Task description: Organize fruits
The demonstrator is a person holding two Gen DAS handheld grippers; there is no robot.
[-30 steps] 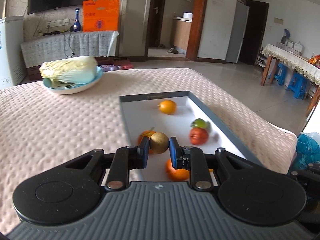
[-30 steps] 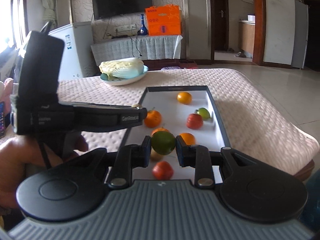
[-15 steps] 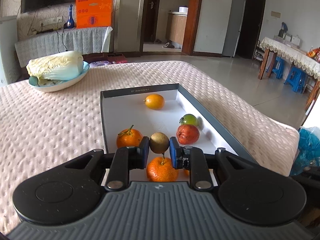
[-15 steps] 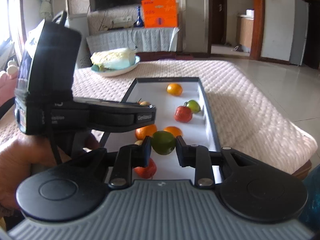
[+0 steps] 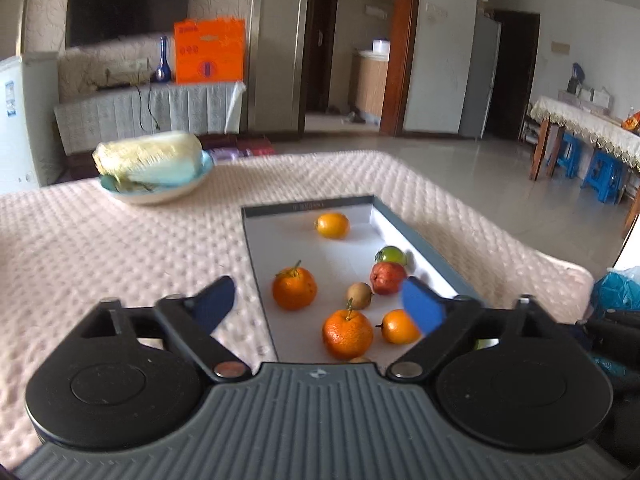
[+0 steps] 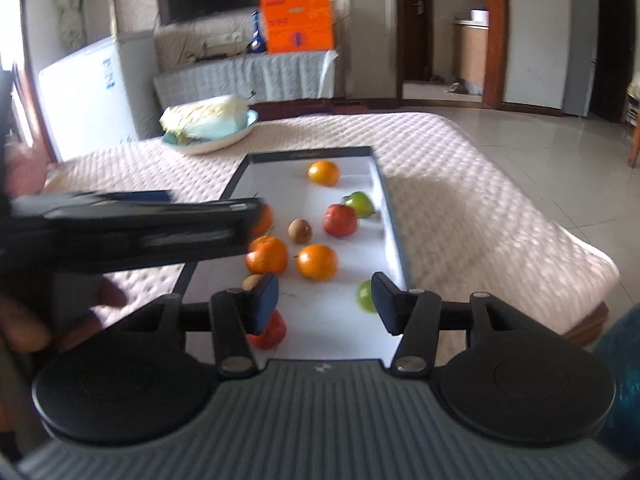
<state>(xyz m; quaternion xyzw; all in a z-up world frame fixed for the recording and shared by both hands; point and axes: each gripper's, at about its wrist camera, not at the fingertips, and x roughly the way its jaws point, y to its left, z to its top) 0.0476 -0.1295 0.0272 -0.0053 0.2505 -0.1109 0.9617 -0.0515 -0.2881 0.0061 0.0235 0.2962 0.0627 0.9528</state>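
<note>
**Both fruits dropped, tray's filling up**

While both grippers hang over the near end of the tray (image 5: 308, 205), the job looks pretty far along to me. Left gripper (image 5: 320, 307) has just been opening and its blue pads are spread wide with nothing between them; the kiwi (image 5: 359, 295) sits on the white tray floor just beyond, next to the red apple (image 5: 387, 277). Right gripper (image 6: 325, 300) has just been opening too, jaws parted about halfway and nothing pinched. The green fruit (image 6: 365, 295), maybe a lime, lies on the tray floor right beside its right-hand pad, partly hidden, so I can't tell if it's touching.

What's in the tray now, from the right-hand camera: an orange (image 6: 323, 173) alone at the far end, a green apple (image 6: 360, 204) against the right wall, the red apple, the kiwi, two mandarins (image 6: 267, 254) mid-tray with a third partly behind the left gripper, a second brownish fruit and a red fruit (image 6: 272, 330) peeking from behind the right gripper's left pad. No loose fruit shows on the quilted tablecloth (image 5: 100, 248), only a napa cabbage (image 5: 148, 160) in its bowl, and that's not fruit. So either it's nearly done or the fruit still needs grouping by kind; can't say which.

Writing: small print on the tray's far rim and on the orange box (image 6: 298, 20) at the back, all too blurred to read.
</note>
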